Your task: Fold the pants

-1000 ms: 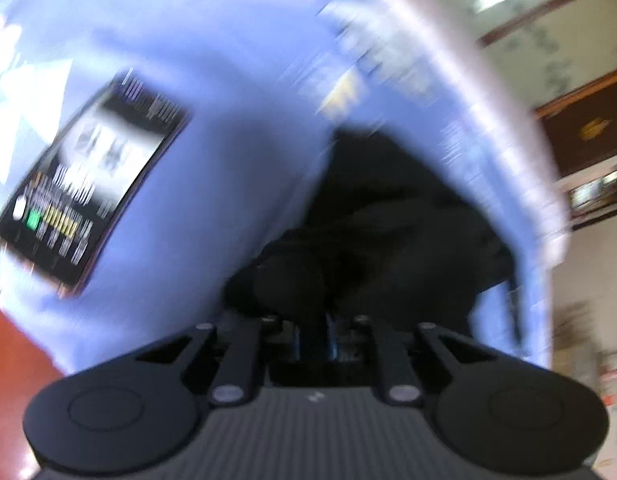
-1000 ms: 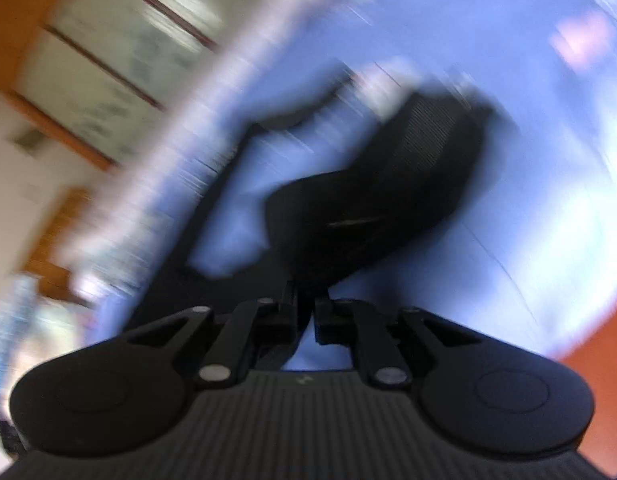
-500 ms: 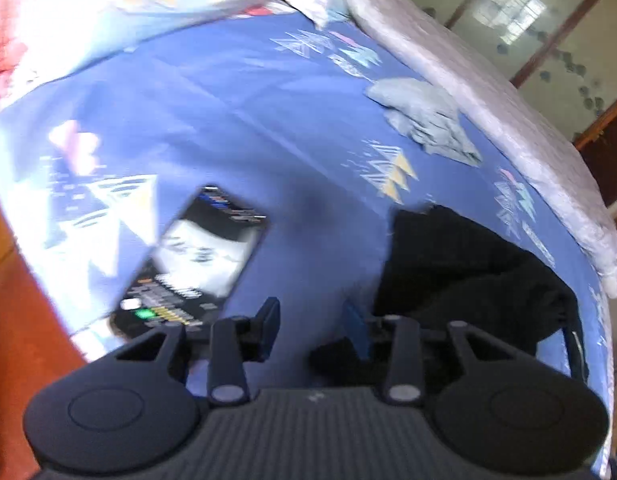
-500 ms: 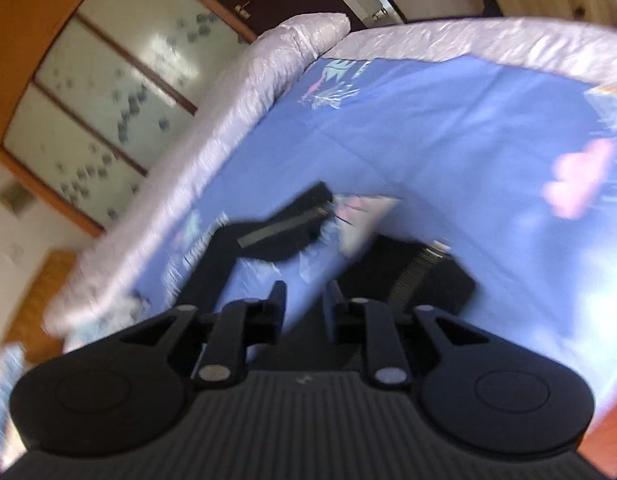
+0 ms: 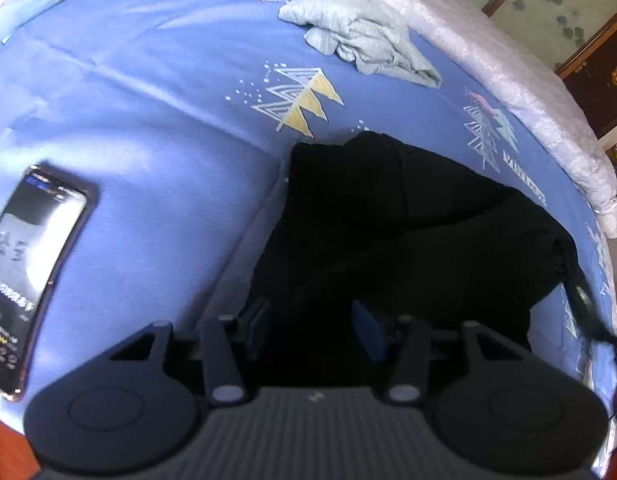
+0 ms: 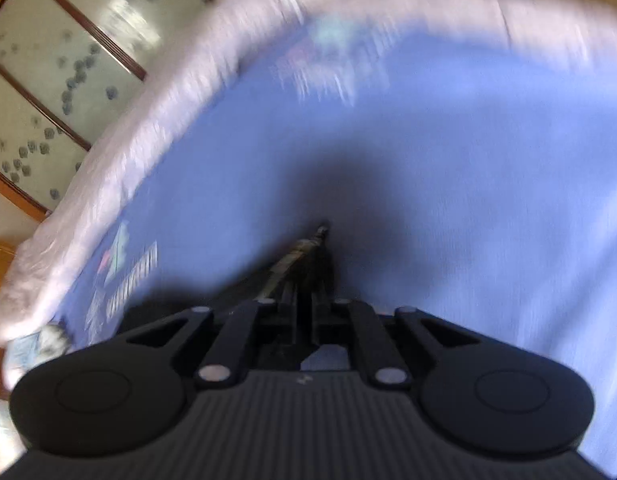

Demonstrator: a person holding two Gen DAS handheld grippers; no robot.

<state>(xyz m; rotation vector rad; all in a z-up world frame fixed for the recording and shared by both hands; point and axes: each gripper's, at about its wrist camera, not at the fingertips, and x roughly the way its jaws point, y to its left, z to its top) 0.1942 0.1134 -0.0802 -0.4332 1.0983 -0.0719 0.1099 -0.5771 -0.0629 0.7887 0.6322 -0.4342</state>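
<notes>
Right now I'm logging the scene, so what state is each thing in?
black pants: bunched on the bed, not folded flat
left hand-held gripper: open, over the pants
right hand-held gripper: shut on a dark strip; view blurred
phone: screen lit, lying flat
grey garment: crumpled

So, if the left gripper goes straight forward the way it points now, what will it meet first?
Most likely the black pants: the open left gripper points straight into them, with dark fabric between its fingers. Depth there is unclear.

Black pants point(image 5: 388, 232) on blue triangle-printed sheet point(image 5: 156, 92), grey cloth point(image 5: 368, 40).
</notes>
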